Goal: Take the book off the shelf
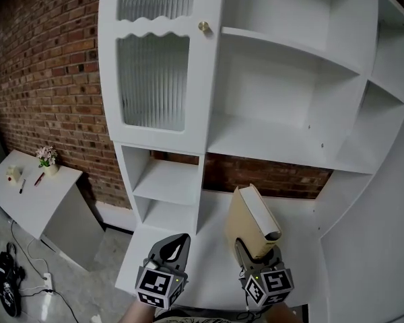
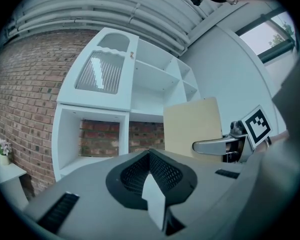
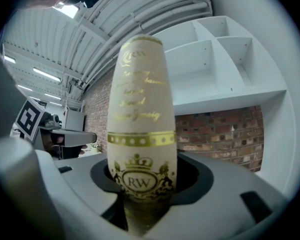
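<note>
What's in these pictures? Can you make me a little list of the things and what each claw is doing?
Book: tan, gold crest on the spine, upright, off the shelf
Right claw: shut on the lower end of the book
Left claw: shut, holding nothing
Shelf: white, against a brick wall

Side by side and level, the left tongs [image 1: 180, 239] are closed empty, the right tongs [image 1: 258, 253] clamp the book [image 1: 251, 215].
</note>
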`<control>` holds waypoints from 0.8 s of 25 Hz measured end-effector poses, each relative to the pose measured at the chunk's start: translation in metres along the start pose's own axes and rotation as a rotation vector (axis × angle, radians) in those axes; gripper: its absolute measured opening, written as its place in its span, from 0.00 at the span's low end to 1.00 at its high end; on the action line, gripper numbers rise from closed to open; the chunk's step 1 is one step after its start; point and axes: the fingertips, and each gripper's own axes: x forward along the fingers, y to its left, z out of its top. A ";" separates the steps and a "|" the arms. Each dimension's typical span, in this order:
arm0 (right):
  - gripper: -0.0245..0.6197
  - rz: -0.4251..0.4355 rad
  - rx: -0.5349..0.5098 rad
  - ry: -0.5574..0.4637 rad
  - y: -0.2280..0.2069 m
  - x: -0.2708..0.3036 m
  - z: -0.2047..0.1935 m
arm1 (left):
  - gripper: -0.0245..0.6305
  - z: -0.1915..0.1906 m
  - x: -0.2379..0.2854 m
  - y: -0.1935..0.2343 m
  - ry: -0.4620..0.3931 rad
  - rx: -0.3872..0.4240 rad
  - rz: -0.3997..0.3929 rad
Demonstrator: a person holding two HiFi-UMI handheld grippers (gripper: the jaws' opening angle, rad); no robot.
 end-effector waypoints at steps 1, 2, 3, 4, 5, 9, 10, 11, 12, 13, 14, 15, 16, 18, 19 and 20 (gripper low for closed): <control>0.39 0.000 0.003 0.001 -0.001 0.001 0.000 | 0.05 0.000 0.002 -0.001 0.002 0.001 -0.003; 0.39 -0.001 0.009 0.001 -0.003 0.001 0.000 | 0.05 0.000 0.004 -0.003 0.004 0.001 -0.007; 0.39 -0.002 0.015 0.001 -0.005 0.001 0.000 | 0.05 -0.001 0.006 -0.005 0.006 0.003 -0.011; 0.39 -0.003 0.021 0.000 -0.007 0.001 -0.001 | 0.05 -0.001 0.008 -0.006 0.009 0.004 -0.014; 0.39 -0.003 0.027 0.000 -0.008 0.002 -0.002 | 0.05 -0.002 0.010 -0.007 0.011 0.006 -0.016; 0.39 -0.003 0.031 0.007 -0.013 0.007 -0.004 | 0.05 -0.003 0.017 -0.007 0.019 0.005 -0.018; 0.39 -0.002 0.029 0.009 -0.013 0.008 -0.005 | 0.05 -0.004 0.018 -0.008 0.025 0.004 -0.021; 0.39 -0.001 0.028 0.012 -0.014 0.009 -0.006 | 0.05 -0.005 0.019 -0.009 0.029 0.005 -0.024; 0.39 -0.001 0.029 0.015 -0.014 0.009 -0.007 | 0.05 -0.005 0.020 -0.009 0.027 0.007 -0.023; 0.39 0.001 0.032 0.018 -0.014 0.010 -0.008 | 0.05 -0.005 0.022 -0.008 0.024 0.010 -0.022; 0.39 0.002 0.036 0.020 -0.015 0.011 -0.009 | 0.05 -0.005 0.023 -0.008 0.023 0.010 -0.020; 0.39 0.005 0.040 0.021 -0.015 0.012 -0.009 | 0.05 -0.005 0.024 -0.007 0.024 0.009 -0.018; 0.39 0.006 0.042 0.022 -0.015 0.013 -0.009 | 0.05 -0.005 0.025 -0.006 0.026 0.008 -0.017; 0.39 0.007 0.043 0.023 -0.016 0.015 -0.010 | 0.05 -0.006 0.028 -0.005 0.030 0.009 -0.016; 0.39 0.008 0.043 0.025 -0.016 0.017 -0.010 | 0.05 -0.007 0.029 -0.005 0.031 0.009 -0.016; 0.39 0.009 0.044 0.026 -0.016 0.018 -0.011 | 0.05 -0.007 0.031 -0.004 0.032 0.010 -0.016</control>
